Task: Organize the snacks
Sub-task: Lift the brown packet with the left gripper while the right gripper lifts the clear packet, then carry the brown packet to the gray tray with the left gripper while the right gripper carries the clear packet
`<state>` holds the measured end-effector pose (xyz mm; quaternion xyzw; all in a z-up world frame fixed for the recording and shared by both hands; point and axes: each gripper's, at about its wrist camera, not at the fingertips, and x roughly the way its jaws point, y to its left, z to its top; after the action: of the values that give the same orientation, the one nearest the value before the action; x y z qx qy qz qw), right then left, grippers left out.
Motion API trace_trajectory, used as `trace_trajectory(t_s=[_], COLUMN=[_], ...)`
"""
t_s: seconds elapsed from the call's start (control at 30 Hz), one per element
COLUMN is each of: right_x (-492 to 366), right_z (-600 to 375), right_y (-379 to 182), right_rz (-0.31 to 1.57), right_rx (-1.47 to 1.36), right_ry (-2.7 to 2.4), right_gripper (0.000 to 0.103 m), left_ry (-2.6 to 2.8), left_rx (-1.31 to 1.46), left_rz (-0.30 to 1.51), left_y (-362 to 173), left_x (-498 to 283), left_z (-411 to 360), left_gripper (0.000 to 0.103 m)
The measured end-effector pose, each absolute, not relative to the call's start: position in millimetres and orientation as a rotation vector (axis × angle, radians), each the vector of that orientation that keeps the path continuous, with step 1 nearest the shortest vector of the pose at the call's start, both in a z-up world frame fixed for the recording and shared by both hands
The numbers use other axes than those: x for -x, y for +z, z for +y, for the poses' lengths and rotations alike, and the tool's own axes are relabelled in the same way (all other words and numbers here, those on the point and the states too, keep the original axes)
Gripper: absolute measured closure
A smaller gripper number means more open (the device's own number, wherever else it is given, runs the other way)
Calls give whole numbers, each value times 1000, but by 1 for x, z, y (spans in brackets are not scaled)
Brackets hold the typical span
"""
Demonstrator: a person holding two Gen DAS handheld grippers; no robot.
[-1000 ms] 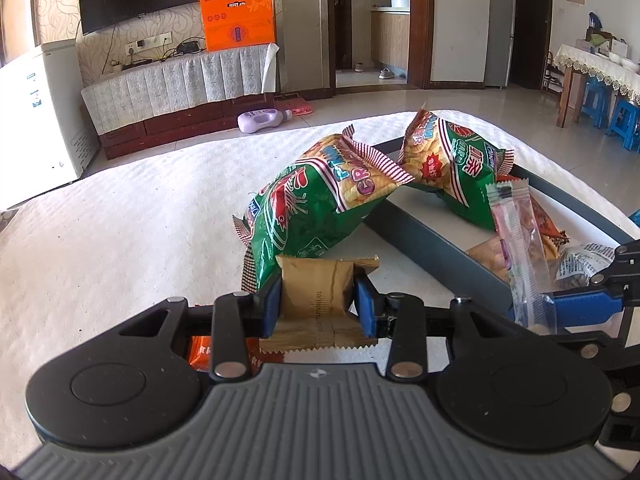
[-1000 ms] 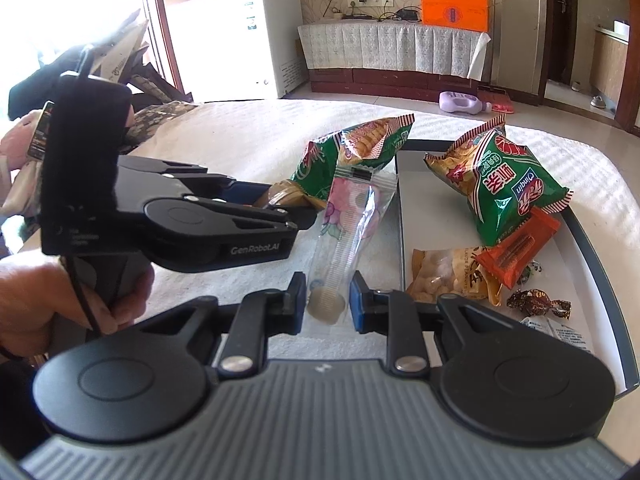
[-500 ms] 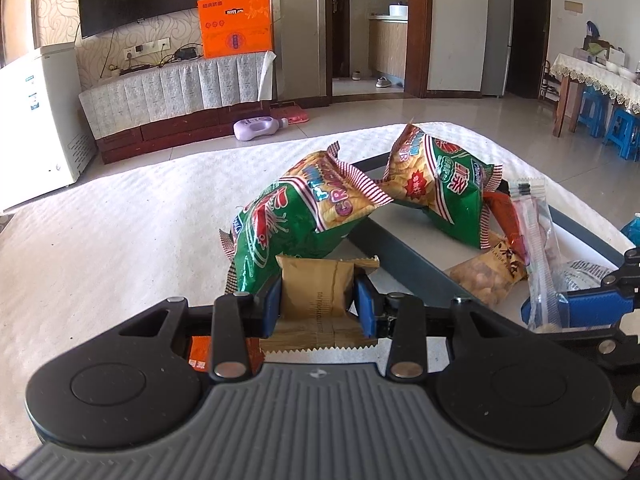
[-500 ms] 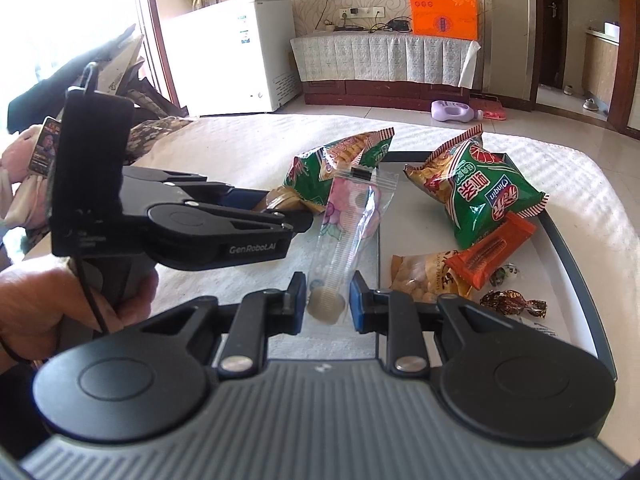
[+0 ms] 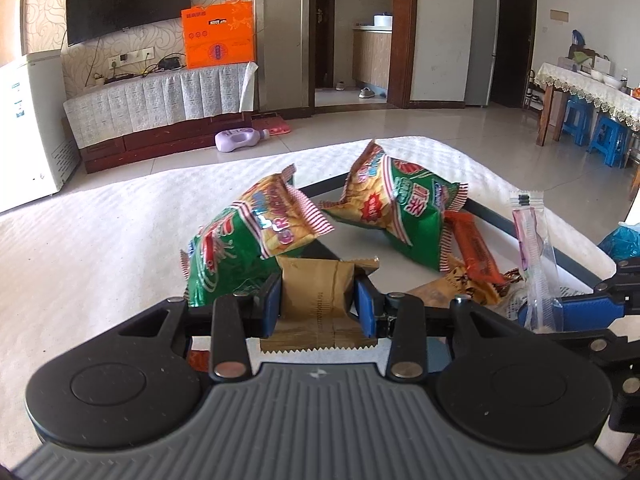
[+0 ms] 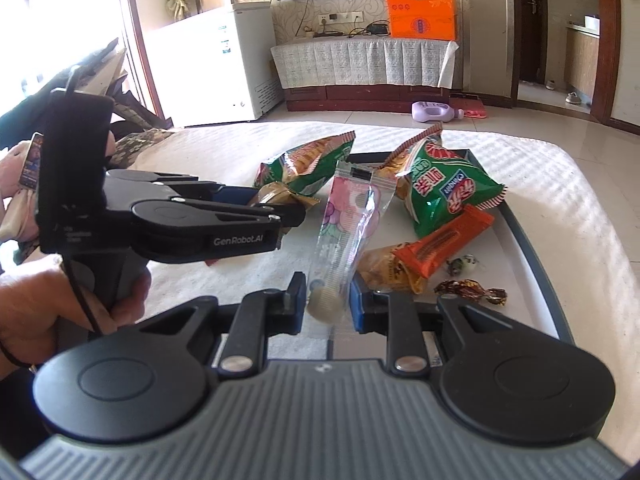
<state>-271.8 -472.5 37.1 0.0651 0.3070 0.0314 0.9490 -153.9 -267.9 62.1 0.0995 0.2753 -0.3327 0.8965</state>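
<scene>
Left hand-held gripper (image 5: 318,306) pinches the tan packet (image 5: 318,288) between its pads.

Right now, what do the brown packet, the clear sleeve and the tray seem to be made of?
Brown packet: looks like matte foil or paper-like film, since it has crisp folds and a zigzag-cut seal edge. Clear sleeve: thin glossy plastic film; it is see-through with bright glints. Tray: rigid, with a dark grey rim and a smooth pale floor; probably plastic, though coated metal is possible.
</scene>
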Motion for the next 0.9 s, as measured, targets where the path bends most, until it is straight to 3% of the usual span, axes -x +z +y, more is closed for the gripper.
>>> trace_trajectory(t_s=[0.9], right_x=[296], right_z=[-520], right_y=[38], right_rz=[603], right_rx=[-183], right_ry=[-26], right_gripper=[77], left_ry=[-762], left_rx=[-154], left_rz=[573], left_y=[60], left_x=[163], left_z=[-335], left_gripper=[59])
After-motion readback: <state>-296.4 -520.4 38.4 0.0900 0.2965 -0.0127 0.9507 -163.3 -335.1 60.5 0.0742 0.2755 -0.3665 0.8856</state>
